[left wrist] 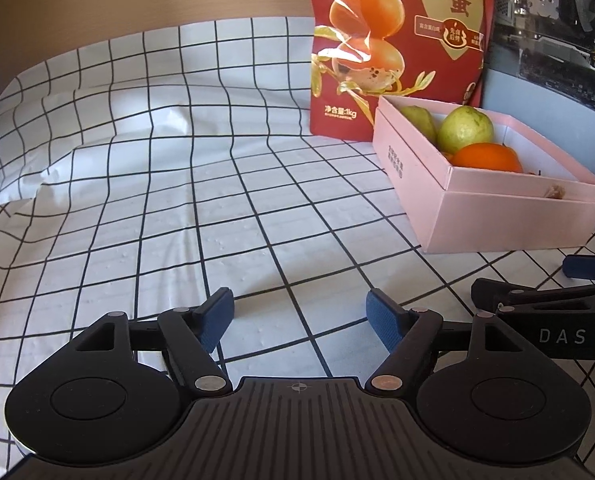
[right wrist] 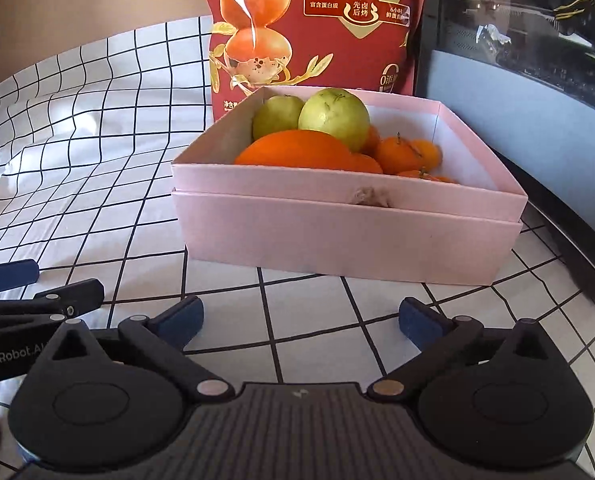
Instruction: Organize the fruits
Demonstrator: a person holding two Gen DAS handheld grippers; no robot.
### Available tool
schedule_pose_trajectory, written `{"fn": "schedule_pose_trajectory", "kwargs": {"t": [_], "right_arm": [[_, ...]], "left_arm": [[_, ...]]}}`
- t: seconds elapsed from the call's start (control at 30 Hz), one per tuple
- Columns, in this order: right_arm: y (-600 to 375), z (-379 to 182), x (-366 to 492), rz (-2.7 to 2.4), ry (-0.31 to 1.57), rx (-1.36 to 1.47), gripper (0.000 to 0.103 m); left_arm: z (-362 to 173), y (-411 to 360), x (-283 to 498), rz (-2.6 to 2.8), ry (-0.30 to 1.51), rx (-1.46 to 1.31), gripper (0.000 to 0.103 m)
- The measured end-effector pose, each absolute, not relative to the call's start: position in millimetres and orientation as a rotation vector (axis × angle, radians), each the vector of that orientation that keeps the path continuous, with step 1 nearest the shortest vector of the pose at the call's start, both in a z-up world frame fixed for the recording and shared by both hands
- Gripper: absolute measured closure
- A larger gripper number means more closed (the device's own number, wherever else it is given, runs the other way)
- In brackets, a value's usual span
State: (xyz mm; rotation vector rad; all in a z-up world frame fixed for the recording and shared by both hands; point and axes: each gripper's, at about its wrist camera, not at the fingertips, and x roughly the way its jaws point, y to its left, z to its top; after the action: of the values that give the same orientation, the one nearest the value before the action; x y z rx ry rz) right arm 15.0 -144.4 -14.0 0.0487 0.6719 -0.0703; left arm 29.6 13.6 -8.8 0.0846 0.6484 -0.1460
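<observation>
A pink box (right wrist: 349, 236) stands on the checked tablecloth and holds fruit: two green guavas (right wrist: 334, 119), a large orange (right wrist: 293, 149) and several small tangerines (right wrist: 401, 152). In the left wrist view the box (left wrist: 497, 216) is at the right, with a guava (left wrist: 464, 128) and the orange (left wrist: 487, 158) showing. My left gripper (left wrist: 299, 316) is open and empty, low over the cloth, left of the box. My right gripper (right wrist: 301, 320) is open and empty, just in front of the box. Each gripper shows at the edge of the other's view.
A tall red snack bag (right wrist: 317, 28) stands right behind the box. A dark glass-sided computer case (right wrist: 537, 80) rises along the right side. The checked cloth (left wrist: 177, 200) is wrinkled at the far left, against a wooden wall.
</observation>
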Motion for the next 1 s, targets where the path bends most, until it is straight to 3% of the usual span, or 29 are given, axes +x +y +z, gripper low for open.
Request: {"fn": "schedule_pose_trajectory", "kwargs": {"t": [1.0], "right_arm": [[-144.2,-13.5,15.2,-0.07,0.672,0.049,0.0]], "left_arm": [[-9.0,15.9,30.2,-0.152,0.649,0.08,0.024]]}}
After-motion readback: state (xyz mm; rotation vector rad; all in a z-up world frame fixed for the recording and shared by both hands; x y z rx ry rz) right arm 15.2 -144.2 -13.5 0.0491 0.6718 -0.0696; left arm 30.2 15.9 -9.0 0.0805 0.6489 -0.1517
